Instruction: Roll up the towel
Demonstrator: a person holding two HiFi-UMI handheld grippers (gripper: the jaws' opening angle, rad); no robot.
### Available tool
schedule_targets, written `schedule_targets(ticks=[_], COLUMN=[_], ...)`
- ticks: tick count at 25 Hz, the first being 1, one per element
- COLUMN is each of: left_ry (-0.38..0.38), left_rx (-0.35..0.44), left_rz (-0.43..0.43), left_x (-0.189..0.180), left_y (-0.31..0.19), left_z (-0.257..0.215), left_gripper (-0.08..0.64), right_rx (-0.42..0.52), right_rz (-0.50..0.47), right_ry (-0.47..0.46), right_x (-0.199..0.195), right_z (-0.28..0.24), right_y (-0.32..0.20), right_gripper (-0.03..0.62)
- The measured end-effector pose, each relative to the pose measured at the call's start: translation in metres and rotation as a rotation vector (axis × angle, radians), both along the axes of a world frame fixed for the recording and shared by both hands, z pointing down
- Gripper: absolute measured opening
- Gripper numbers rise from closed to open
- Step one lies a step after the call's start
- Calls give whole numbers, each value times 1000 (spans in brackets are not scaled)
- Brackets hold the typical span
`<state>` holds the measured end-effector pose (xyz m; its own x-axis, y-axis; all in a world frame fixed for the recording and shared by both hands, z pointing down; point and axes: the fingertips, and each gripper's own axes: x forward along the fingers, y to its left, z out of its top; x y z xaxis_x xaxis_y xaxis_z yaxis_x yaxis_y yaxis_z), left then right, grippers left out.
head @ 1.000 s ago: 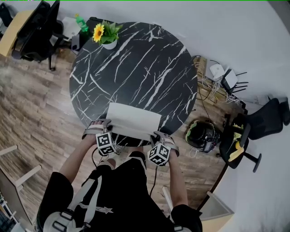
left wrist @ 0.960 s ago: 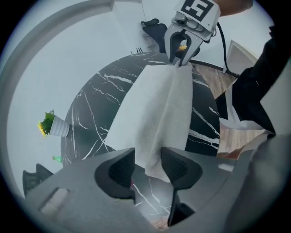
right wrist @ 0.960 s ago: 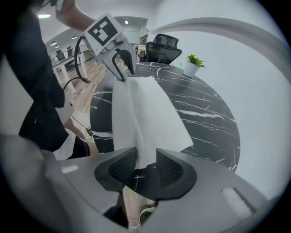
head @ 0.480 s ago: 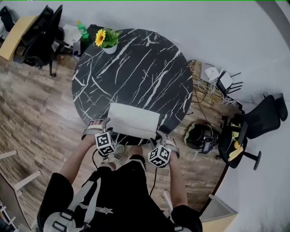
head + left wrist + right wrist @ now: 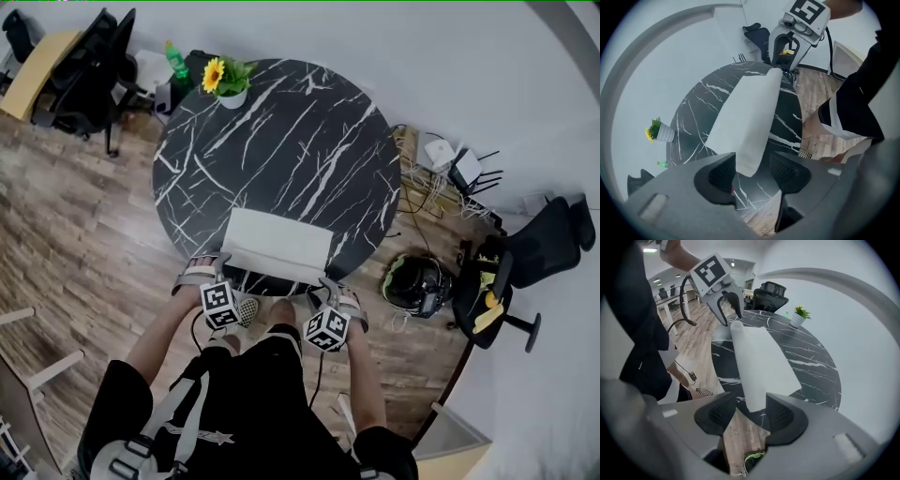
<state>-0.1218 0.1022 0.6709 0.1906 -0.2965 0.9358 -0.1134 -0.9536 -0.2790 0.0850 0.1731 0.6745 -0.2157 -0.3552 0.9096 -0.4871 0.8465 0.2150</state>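
Left tongs (image 5: 211,270) and right tongs (image 5: 336,289), just opened wide, have backed off the flat white towel (image 5: 278,246)

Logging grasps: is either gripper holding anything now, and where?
Nothing is held. Left gripper and right gripper jaws have just been opening, clear of the towel at its near corners.

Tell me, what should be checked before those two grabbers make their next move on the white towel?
1. Left gripper open: ok; jaws have just been opening, towel corner between them, unpinched.
2. Right gripper open: ok; jaws have just been opening too, the other near corner between them, unpinched.
3. Towel flat on the table: ok.
4. Rolling path clear: ok; the flower pot stands at the far rim.
5. Roll begun: not ok; none visible.
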Motion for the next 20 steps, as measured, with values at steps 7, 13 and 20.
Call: schedule_targets(ticks=[7, 13, 20], left_ry=[-7, -17, -41], left_rx=[-35, -55, -78], left_rz=[7, 4, 24], left_x=[4, 8, 10], left_y=[9, 3, -7], left_z=[15, 30, 35], left_gripper=[206, 189, 149], right_rx=[-41, -59, -57], right_rz=[-33, -46, -60], right_ry=[-11, -17, -14], right_x=[-8, -7, -4], right_z=[14, 26, 31], right_y=[7, 0, -14], right_gripper=[196, 193, 153])
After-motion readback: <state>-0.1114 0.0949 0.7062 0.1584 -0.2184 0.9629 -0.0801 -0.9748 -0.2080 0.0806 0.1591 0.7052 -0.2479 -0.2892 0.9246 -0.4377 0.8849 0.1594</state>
